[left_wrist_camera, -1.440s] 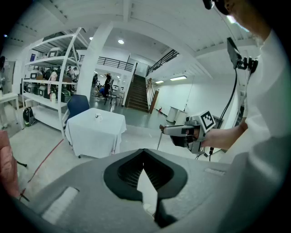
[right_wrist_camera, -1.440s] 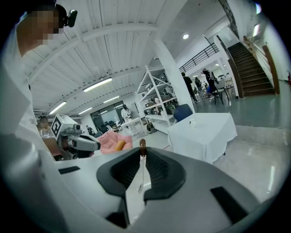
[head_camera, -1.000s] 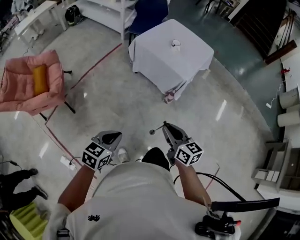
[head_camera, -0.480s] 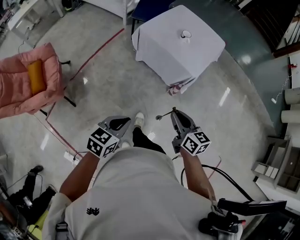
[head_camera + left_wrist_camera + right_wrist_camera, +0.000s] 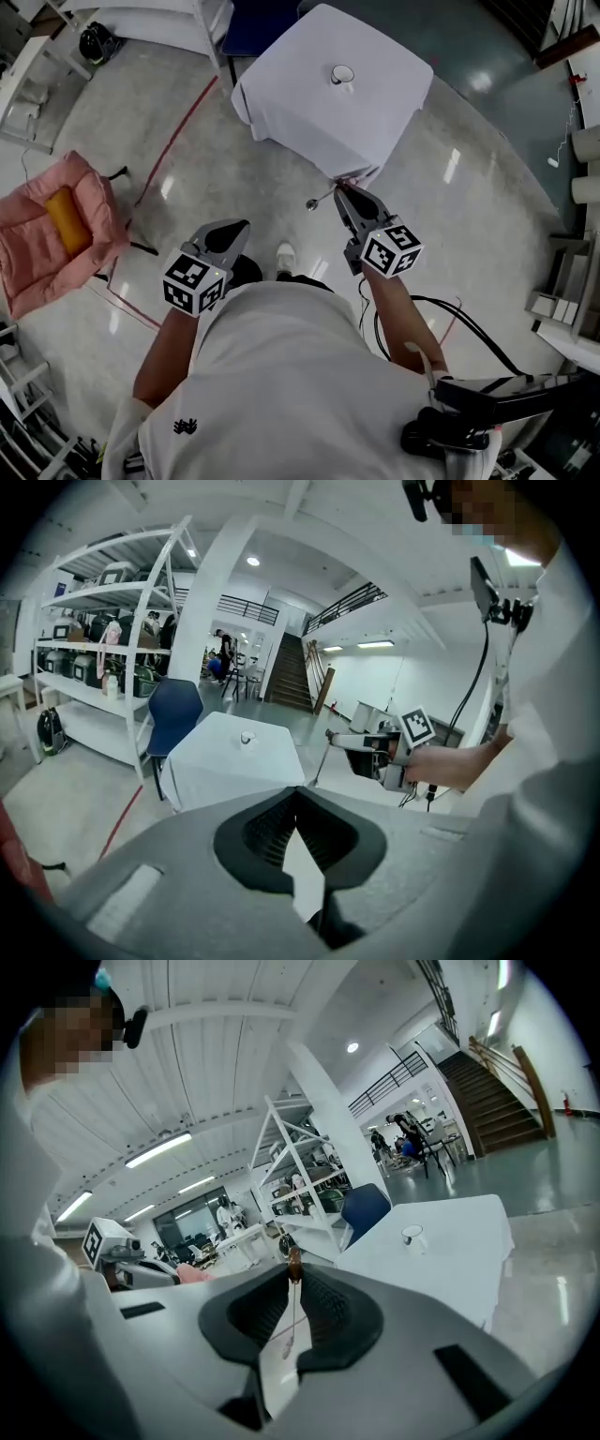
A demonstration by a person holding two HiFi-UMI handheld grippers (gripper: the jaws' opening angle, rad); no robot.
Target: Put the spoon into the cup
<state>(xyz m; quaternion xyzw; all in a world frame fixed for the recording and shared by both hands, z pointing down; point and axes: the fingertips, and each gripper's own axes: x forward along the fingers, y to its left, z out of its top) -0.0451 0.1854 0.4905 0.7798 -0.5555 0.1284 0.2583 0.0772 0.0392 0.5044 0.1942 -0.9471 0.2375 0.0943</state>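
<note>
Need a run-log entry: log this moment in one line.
right gripper: shut on spoon | left gripper: shut, empty | cup: on table, ahead

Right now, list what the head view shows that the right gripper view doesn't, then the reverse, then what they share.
Only the head view: the person's shoe, the red floor line, the black cable and the right gripper's marker cube.
Only the right gripper view: the staircase and the ceiling lights.
Both: the table, the cup, the spoon clamped in the right gripper, and the left gripper.
</note>
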